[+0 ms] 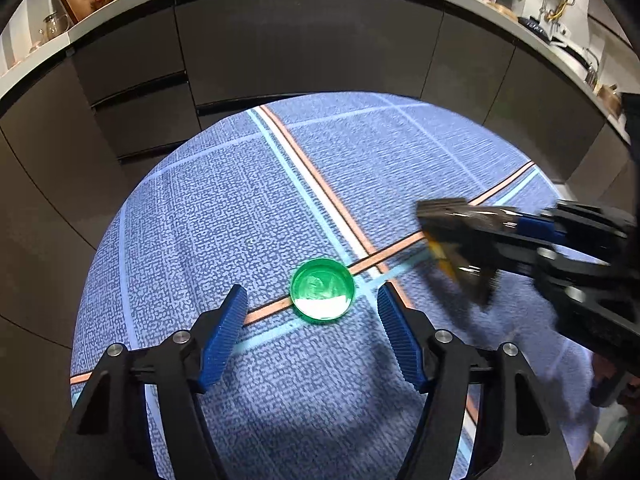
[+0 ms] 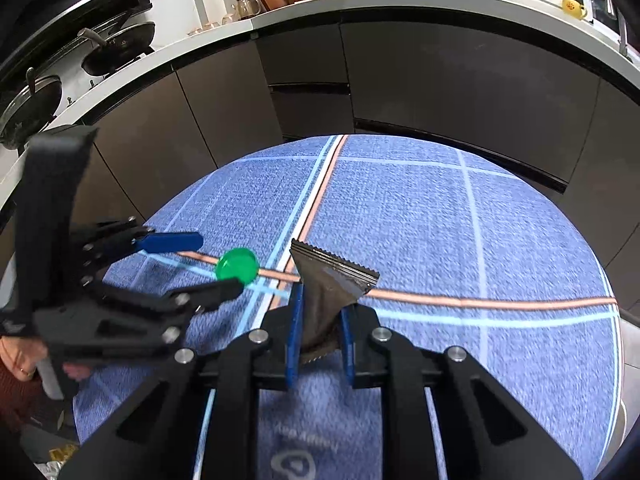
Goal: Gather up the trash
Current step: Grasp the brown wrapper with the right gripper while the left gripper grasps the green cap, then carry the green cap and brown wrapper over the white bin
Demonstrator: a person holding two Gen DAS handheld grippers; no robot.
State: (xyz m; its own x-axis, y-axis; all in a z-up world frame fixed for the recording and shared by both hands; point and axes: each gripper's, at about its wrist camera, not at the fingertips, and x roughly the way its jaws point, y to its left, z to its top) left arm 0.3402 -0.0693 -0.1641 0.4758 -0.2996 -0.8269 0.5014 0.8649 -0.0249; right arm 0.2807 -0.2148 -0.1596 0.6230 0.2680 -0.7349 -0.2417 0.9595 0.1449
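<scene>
A dark wrapper (image 2: pixel 328 288) is clamped in the right gripper (image 2: pixel 320 320); a green cap (image 1: pixel 322 292) lies open-side up, nothing inside, before the wide-spread left gripper (image 1: pixel 312 300).

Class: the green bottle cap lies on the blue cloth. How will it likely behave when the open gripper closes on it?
The green bottle cap looks like rigid plastic, so probably stiff and light. Its low rim may slip from the left gripper. It lies flat, hollow up, so it is unlikely to roll.

Bright overhead light, fisheye-bent edges, slight motion blur.
</scene>
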